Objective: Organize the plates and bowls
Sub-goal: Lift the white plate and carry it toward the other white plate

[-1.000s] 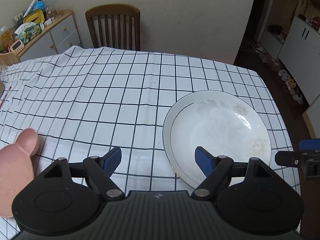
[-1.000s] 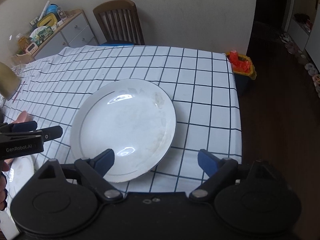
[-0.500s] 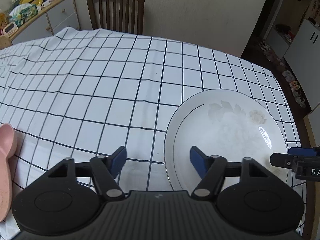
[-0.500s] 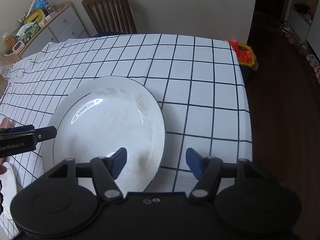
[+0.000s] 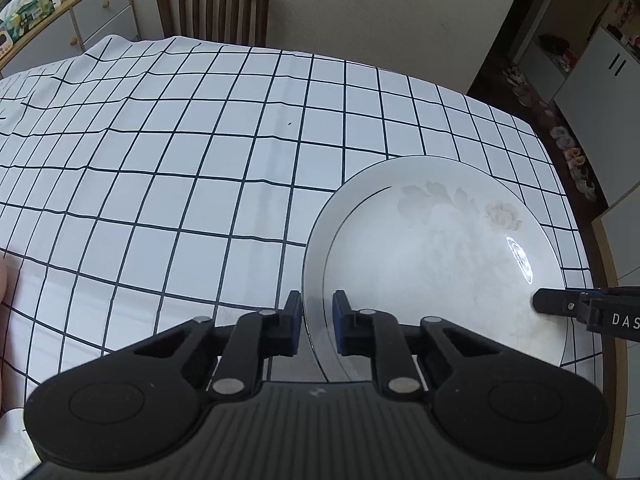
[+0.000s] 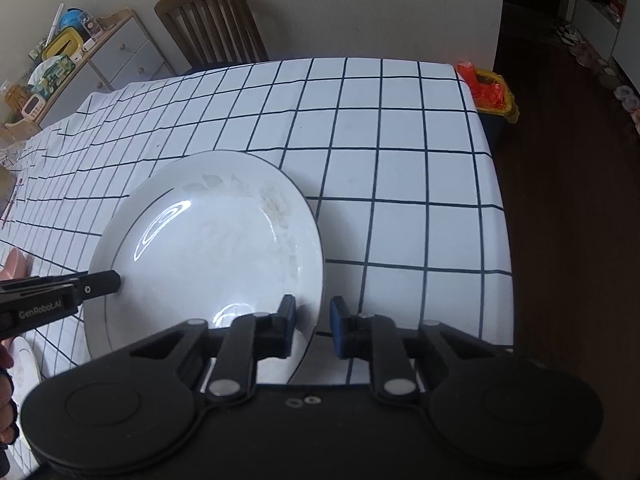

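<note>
A large white plate with a thin dark rim line and faint flower prints lies on the checked tablecloth near the table's right end; it also shows in the right wrist view. My left gripper is shut on the plate's left rim, one finger on each side. My right gripper is shut on the plate's right rim. Each gripper's finger shows in the other view, over the opposite rim.
A wooden chair stands at the far side. A sideboard with clutter is far left. A pink object and another white dish lie at the left. The table's right edge drops to dark floor.
Both grippers moved in onto the plate's opposite rims and closed on them from wide open.
</note>
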Motion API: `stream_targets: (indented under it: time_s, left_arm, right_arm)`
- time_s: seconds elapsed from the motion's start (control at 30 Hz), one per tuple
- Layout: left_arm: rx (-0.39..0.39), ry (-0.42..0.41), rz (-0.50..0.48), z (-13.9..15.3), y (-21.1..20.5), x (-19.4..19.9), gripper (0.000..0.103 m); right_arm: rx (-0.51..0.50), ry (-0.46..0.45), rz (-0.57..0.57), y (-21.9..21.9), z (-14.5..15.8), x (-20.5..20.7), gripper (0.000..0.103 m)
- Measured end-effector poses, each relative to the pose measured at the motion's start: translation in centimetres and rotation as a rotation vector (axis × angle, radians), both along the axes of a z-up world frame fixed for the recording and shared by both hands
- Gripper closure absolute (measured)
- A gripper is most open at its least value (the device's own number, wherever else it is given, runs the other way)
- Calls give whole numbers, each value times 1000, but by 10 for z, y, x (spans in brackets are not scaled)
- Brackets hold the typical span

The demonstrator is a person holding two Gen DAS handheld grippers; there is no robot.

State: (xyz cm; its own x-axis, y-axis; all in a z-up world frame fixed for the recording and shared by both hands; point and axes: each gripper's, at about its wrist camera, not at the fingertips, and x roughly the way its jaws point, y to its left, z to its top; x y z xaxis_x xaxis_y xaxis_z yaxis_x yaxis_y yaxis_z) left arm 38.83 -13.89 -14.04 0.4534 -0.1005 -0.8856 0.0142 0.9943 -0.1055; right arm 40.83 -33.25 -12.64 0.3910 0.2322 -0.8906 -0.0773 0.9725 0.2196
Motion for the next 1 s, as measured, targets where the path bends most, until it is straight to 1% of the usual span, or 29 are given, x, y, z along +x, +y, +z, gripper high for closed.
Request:
stream_targets:
  time_s: [0.13,0.33,0.47,0.57,0.8,1.0]
  left_arm:
    - [4,1,-2,2,0,-1,90]
    - [1,-7,-20,2,4,-8,91]
    - [-19,2,-21,3,9,-22,91]
    - [-8,-1,-32,5,10,-35,91]
    - [11,27,-37,9,19,-73,91]
    - [0,46,-34,10,28,-101,91]
  right_arm:
    - [-3,-5,-7,2,0,-1,92]
    - [25,14,-18,-1,0,-7,93]
    - [20,31,1,1,1,-18,93]
    - [28,40,22,3,3,-31,93]
    - [30,55,72,14,7,-66,93]
    - [35,65,92,21,11,-93,93]
